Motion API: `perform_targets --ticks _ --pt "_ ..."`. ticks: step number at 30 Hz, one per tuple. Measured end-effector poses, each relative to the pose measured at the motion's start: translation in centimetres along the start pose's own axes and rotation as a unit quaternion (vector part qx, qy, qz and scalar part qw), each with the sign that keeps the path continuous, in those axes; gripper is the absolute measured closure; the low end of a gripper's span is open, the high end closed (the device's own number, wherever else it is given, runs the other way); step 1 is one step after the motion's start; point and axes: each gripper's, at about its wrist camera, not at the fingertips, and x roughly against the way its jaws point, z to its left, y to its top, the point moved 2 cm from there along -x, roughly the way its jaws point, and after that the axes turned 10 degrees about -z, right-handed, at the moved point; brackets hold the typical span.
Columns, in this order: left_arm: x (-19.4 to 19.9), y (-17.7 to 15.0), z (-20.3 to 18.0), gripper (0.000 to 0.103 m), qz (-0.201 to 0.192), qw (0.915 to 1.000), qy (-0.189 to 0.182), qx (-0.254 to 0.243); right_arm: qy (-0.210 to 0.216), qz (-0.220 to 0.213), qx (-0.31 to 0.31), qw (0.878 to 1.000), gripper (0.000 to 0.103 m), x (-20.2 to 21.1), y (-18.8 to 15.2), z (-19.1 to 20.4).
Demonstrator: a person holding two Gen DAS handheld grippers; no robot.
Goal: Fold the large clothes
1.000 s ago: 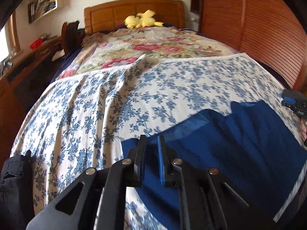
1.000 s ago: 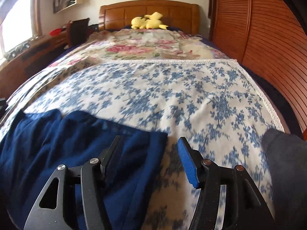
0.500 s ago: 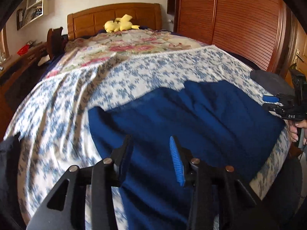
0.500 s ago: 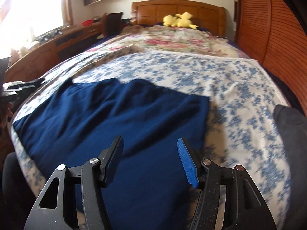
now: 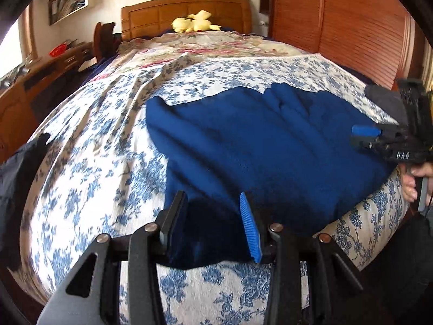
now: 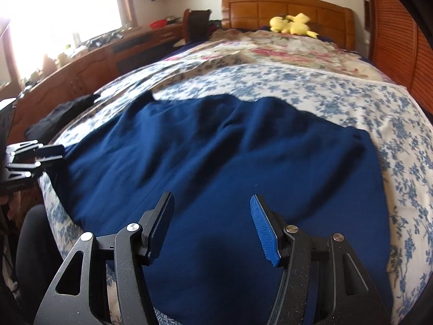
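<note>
Across the bed (image 5: 89, 168) foot lies the navy garment (image 6: 230, 162), spread flat for folding. My left hand-held gripper (image 5: 213, 224) and right hand-held gripper (image 6: 212, 227) hover wide, empty (near edge next, I'd guess).

Legible text: the letters "DAS", printed in white, are borne on the black body of the right gripper (image 5: 365, 132), seen at the frame's right edge in the left wrist view. No other lettering can be read.
</note>
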Motion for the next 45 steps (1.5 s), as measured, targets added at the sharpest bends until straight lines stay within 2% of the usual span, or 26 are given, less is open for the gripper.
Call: perform_targets --ticks 2,4,6,13,16,20,30,37,40,45 --pt "0.2 -0.2 0.4 0.065 -0.005 0.9999 0.011 0.004 0.011 0.03 -0.002 0.999 0.042 -1.1 -1.0 0.2" --pt "0.3 -0.4 0.7 0.065 -0.007 0.9996 0.026 0.005 0.012 0.053 0.025 0.998 0.042 -1.8 -1.9 0.8" --pt "0.4 -0.3 0.8 0.065 -0.008 0.9996 0.024 0.008 0.008 0.05 0.043 0.998 0.042 -1.9 -2.2 1.0" --pt "-0.5 -1.0 2.1 0.064 0.012 0.9994 0.018 0.027 0.012 0.043 0.04 0.998 0.042 -1.9 -2.6 0.8" --pt "-0.5 -2.0 2.6 0.064 0.015 0.9988 0.031 0.036 0.011 0.041 0.042 0.998 0.042 -1.8 -2.6 0.9" --pt "-0.6 -4.1 4.0 0.064 0.025 0.9963 0.022 0.079 0.012 0.039 0.046 0.998 0.042 -1.7 -2.7 0.9" --pt "-0.2 -4.5 4.1 0.063 0.016 0.995 0.022 0.096 0.003 0.026 0.045 0.999 0.043 -1.0 -2.4 1.1" --pt "0.7 -4.6 4.1 0.063 0.017 0.9937 0.023 0.109 0.043 0.002 0.05 0.998 0.044 0.1 -1.5 3.3" --pt "0.9 -4.8 4.0 0.063 0.019 0.9937 0.02 0.109 0.059 0.009 0.063 0.996 0.044 -0.2 -1.7 4.5" --pt "0.5 -5.3 4.4 0.061 0.018 0.9914 0.01 0.129 0.05 0.039 0.079 0.995 0.044 -2.0 -2.8 5.0"
